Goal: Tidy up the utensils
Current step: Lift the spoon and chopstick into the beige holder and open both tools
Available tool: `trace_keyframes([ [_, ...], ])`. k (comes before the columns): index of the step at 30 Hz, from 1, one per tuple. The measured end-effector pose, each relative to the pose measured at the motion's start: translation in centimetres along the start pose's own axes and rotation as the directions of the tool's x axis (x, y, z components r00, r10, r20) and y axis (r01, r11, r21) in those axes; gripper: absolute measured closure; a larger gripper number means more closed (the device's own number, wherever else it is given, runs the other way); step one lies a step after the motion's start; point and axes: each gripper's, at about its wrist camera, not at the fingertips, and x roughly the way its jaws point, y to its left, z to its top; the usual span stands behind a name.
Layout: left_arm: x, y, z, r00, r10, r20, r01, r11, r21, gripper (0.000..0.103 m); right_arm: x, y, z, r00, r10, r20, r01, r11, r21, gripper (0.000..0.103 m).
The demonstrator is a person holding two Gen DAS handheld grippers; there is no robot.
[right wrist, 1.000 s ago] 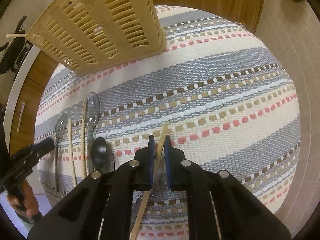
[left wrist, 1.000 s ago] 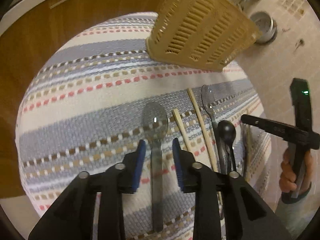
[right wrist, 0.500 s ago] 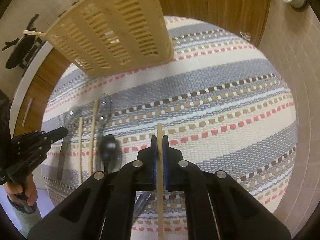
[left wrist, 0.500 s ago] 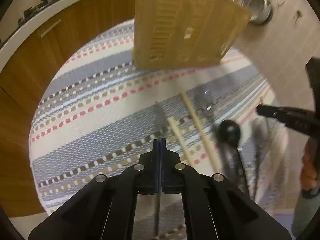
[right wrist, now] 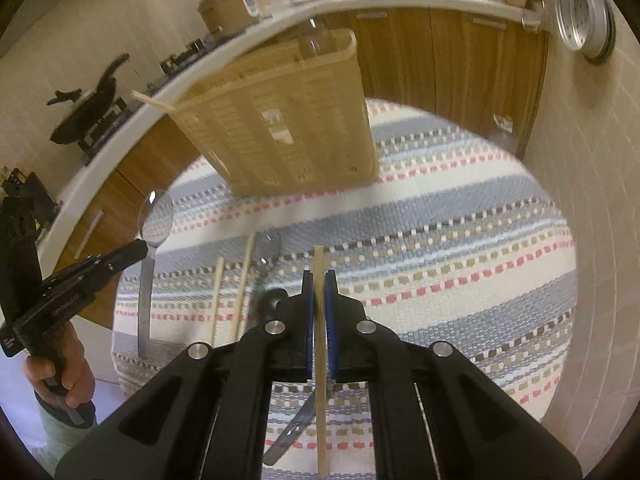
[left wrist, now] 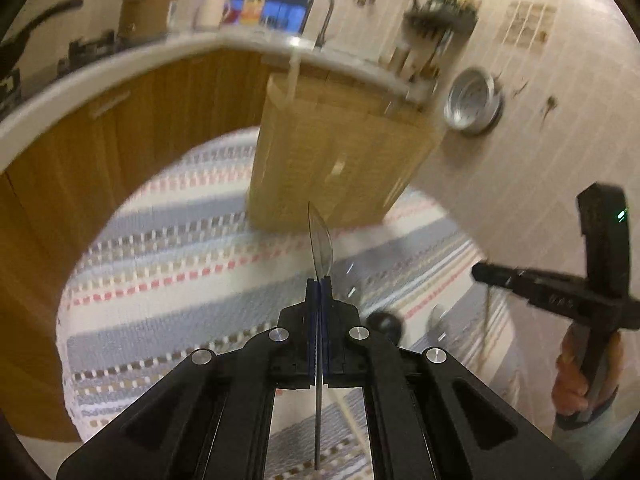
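My left gripper is shut on a clear plastic spoon, held edge-on above the striped mat; it also shows in the right wrist view. My right gripper is shut on a wooden chopstick, lifted over the mat. A tan slotted utensil basket stands at the mat's far side, ahead of both grippers, and also shows in the right wrist view. On the mat lie two chopsticks, a clear spoon and a black spoon.
Wooden cabinets with a white counter run behind the mat. A tiled wall closes the right side, with a round metal fitting on it. A clear utensil handle lies under my right gripper.
Both grippers have risen and tilted up with their utensils. The left closed on the clear spoon and lifted it; the right lifted the chopstick. The basket now looks closer.
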Motion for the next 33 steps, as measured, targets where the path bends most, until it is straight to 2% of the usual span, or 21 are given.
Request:
trace_keyframes([
  [4,-3.0,-1.1,1.7,0.989,-0.033,0.143,0.033,0.999,0.004,0.103,-2.6,1.2,0.8,0.997,0.012,0.081,-0.009,1.0,-0.028,0.099],
  [7,-5.1,-2.1,3.3,0.963,-0.056,0.265,0.054,0.998,0.014,0.103,-4.3,1.6,1.6,0.99,0.03,0.141,-0.026,0.999,-0.03,0.099],
  [10,-6.5,-3.1,4.8,0.924,-0.071,0.375,0.067,0.997,0.024,0.103,-5.8,2.3,2.9,0.977,0.036,0.208,-0.028,0.999,-0.042,0.1],
  [13,-7.0,-4.1,6.9,0.875,-0.068,0.479,0.061,0.998,0.031,0.103,-7.0,2.8,4.8,0.965,0.049,0.259,-0.034,0.998,-0.061,0.1],
  [17,-6.2,-4.1,9.7,0.812,-0.068,0.579,0.073,0.997,0.015,0.103,-8.0,3.5,8.1,0.95,0.049,0.309,-0.025,0.996,-0.082,0.1],
  [21,-4.7,-3.6,11.5,0.763,-0.036,0.645,0.049,0.999,-0.002,0.103,-9.2,3.7,11.9,0.932,0.044,0.359,-0.014,0.996,-0.083,0.1],
  [25,-1.9,-3.0,12.5,0.745,0.01,0.667,0.016,0.999,-0.033,0.103,-10.1,3.8,15.1,0.907,0.018,0.421,0.02,0.996,-0.084,0.1],
  [28,0.4,-2.6,13.1,0.745,0.039,0.666,-0.015,0.999,-0.043,0.103,-9.9,3.5,17.3,0.888,0.007,0.459,0.032,0.997,-0.076,0.1],
  [33,3.3,-2.5,13.2,0.742,0.086,0.664,-0.087,0.996,-0.032,0.103,-7.8,2.7,19.8,0.872,-0.032,0.489,0.069,0.996,-0.058,0.1],
])
